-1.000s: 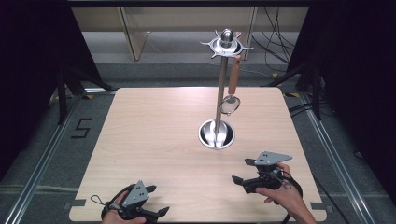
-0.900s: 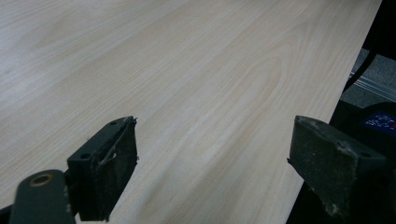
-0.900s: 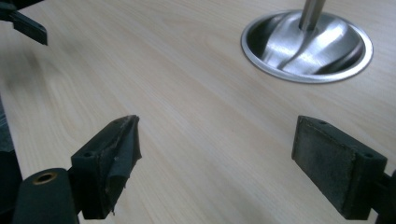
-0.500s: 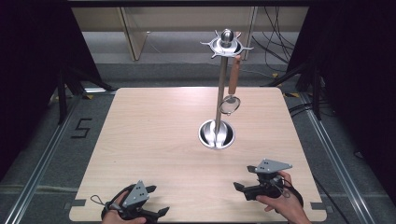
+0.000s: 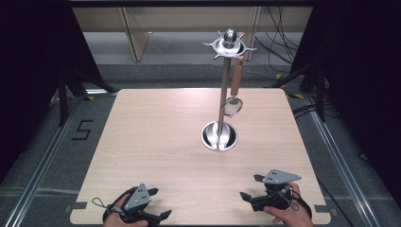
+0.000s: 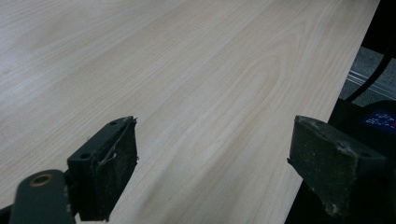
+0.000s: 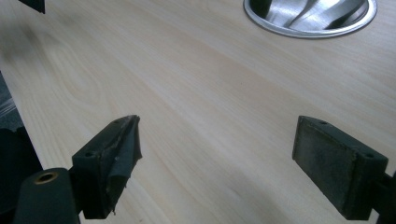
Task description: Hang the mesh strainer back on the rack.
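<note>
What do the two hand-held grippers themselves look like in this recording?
Both are black. The left hand-held gripper and right hand-held gripper each carry a grey three-cornered plate on top and trail a thin black cable. Their jaws end in blocky dark pads, worn and frayed at the edges.

Your high view looks down and forward over the table (image 5: 156, 142); both gripper views skim that table close, 2 low angles.

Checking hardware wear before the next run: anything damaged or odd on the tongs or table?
Yes: in the right gripper view, the pad on the left jaw of the right tongs is frayed, its edge peeling loose. The left tongs show scuffed pad edges too. The utensil stand is upright, one strainer hanging.
</note>
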Motion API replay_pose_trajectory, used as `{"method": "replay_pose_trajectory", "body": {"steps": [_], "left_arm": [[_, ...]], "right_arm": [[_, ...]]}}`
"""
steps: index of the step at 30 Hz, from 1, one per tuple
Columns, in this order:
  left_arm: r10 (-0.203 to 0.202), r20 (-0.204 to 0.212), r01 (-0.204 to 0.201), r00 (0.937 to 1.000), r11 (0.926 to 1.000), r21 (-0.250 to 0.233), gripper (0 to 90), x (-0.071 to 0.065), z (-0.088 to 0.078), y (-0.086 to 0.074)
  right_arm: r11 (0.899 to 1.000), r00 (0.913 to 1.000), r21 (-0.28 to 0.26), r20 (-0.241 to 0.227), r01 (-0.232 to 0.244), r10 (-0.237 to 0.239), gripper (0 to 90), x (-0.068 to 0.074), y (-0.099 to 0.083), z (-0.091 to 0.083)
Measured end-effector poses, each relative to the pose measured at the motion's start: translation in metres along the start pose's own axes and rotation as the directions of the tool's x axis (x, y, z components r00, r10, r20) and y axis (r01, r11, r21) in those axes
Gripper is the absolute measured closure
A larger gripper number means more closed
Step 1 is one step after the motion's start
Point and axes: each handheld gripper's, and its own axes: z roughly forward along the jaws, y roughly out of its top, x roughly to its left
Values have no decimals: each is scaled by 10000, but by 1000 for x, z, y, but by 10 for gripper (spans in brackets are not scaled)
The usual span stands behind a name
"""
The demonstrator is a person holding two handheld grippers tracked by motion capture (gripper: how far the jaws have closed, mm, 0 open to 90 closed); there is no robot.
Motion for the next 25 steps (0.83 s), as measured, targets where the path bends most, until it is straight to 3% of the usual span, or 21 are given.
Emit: {"method": "replay_pose_trajectory", "body": {"steps": [3, 10, 15, 17, 25], "left_arm": [[-2, -1, 2, 10000, 10000, -8, 147, 0, 0, 0], [-39, 34, 39, 10000, 9999, -101, 147, 0, 1, 0], [132, -29, -132, 9999, 9999, 24, 147, 1, -1, 0], [-42, 33, 43, 10000, 9999, -104, 147, 0, 0, 0], [-57, -3, 57, 10000, 9999, -120, 147, 0, 1, -1]], "right_arm": [[9998, 9998, 101, -92, -150, 151, 162, 1, -2, -2], [10000, 9999, 33, -129, 5, -5, 164, 0, -4, -2], [9993, 9993, 132, -128, -359, 361, 169, 2, -5, -3], [9996, 9996, 54, -79, -264, 264, 169, 1, -6, -3], [10000, 10000, 47, -78, -49, 49, 169, -2, -7, -3]]}}
